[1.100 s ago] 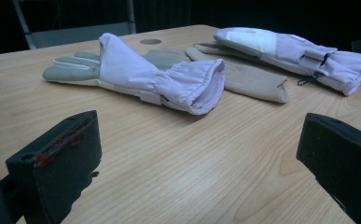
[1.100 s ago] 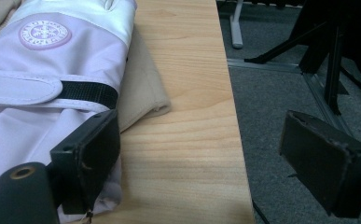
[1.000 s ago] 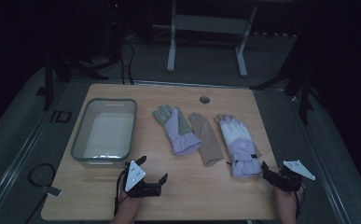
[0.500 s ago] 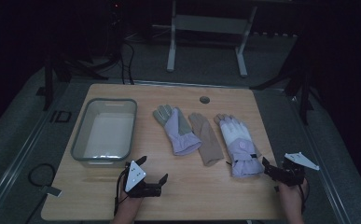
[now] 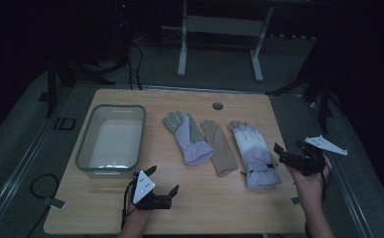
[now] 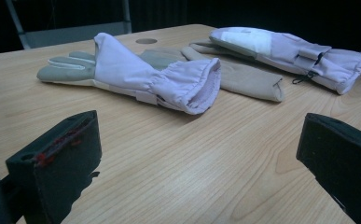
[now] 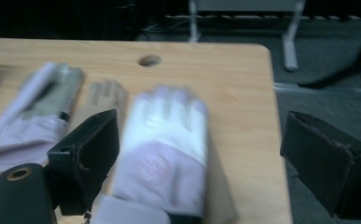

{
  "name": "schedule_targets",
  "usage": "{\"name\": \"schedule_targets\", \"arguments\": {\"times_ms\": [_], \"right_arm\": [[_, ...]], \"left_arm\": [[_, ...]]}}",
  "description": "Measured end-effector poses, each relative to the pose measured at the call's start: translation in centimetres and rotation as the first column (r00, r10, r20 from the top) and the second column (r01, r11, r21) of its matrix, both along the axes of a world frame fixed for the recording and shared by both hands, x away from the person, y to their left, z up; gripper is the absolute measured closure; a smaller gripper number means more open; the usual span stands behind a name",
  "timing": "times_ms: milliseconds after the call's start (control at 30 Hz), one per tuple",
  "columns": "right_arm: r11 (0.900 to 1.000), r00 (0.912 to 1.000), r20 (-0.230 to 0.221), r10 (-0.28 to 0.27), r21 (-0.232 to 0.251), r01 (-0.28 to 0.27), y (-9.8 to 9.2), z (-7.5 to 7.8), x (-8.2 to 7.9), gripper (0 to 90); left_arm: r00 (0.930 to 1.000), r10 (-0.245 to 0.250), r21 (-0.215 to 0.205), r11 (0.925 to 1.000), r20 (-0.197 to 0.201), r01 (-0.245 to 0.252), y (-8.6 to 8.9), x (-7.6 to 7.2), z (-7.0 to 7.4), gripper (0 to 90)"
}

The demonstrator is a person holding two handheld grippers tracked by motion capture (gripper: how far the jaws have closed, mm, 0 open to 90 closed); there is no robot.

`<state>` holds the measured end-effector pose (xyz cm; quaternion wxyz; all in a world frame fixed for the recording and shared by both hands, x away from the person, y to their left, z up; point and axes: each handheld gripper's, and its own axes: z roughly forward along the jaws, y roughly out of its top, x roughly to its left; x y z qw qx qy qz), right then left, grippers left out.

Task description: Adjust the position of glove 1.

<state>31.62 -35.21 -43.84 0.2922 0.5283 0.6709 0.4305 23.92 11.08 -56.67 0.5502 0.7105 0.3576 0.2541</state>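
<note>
Lilac-and-white glove (image 5: 253,153) lies flat on the table (image 5: 204,208); right gripper (image 5: 284,157) hovers beside its cuff, jaws spread. Left gripper (image 5: 162,181) likewise released.

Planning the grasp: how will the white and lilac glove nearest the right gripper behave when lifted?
The white and lilac glove looks padded and soft, so it will probably sag, fingers drooping. Its gathered cuff looks bulky, likely an easy pinch. Lying flat on the table, it should neither roll nor tip.

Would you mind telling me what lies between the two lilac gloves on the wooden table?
A flat tan glove lies between the lilac-and-grey glove and the lilac-and-white glove, as the high view shows.
</note>
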Motion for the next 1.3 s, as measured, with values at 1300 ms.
{"name": "schedule_targets", "arguments": {"times_ms": [1300], "right_arm": [[0.89,0.8947,-0.157,0.418,-0.129,-0.438,18.5,-1.1,9.7,35.7]], "left_arm": [[0.9998,-0.022,-0.007,0.9997,-0.001,0.022,0.1,-0.1,0.0,0.0]]}}
